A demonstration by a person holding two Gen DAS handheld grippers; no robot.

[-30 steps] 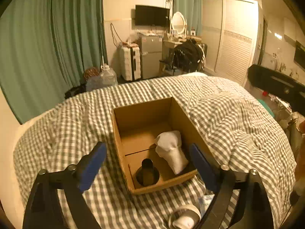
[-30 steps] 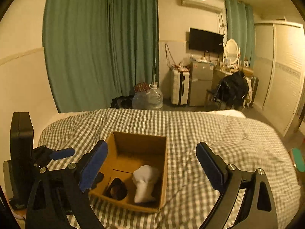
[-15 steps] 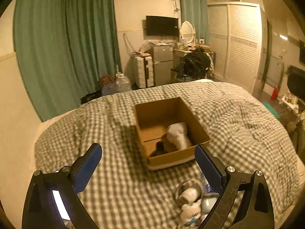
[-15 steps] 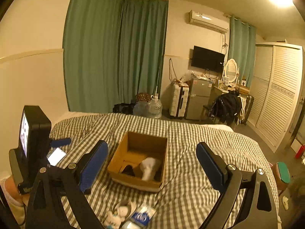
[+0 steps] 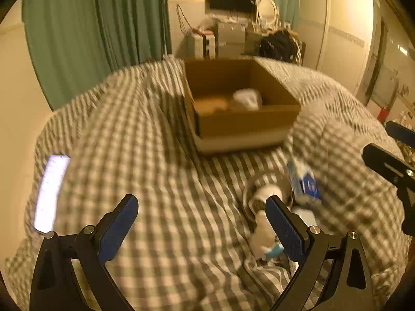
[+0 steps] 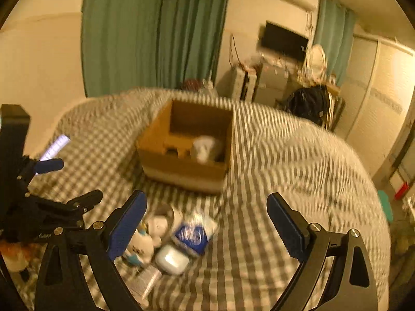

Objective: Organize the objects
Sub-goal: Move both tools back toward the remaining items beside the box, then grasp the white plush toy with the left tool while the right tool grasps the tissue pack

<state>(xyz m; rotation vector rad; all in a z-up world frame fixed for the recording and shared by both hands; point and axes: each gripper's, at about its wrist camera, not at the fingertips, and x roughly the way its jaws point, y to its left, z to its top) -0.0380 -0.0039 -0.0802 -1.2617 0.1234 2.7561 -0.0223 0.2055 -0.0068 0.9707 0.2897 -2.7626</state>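
An open cardboard box (image 5: 241, 124) (image 6: 184, 165) sits on the checked bed cover and holds a white bundle (image 5: 247, 98) (image 6: 205, 149). Nearer lies a small pile: a blue-and-white packet (image 5: 304, 181) (image 6: 193, 233), a white case (image 6: 172, 259), a small white toy (image 5: 264, 235) (image 6: 138, 246) and a round dish (image 5: 267, 197). My left gripper (image 5: 202, 225) is open and empty, low over the cover left of the pile. My right gripper (image 6: 207, 225) is open and empty above the pile.
A lit phone (image 5: 50, 191) (image 6: 54, 149) lies on the bed cover (image 5: 145, 155) at the left. Green curtains (image 6: 153, 33), suitcases, a fridge and a wardrobe (image 5: 345, 33) stand beyond the bed. Both views are blurred by motion.
Both grippers have pulled back from the box and dropped lower toward the near pile. The box now looks farther away and the pile shows close under the fingers.
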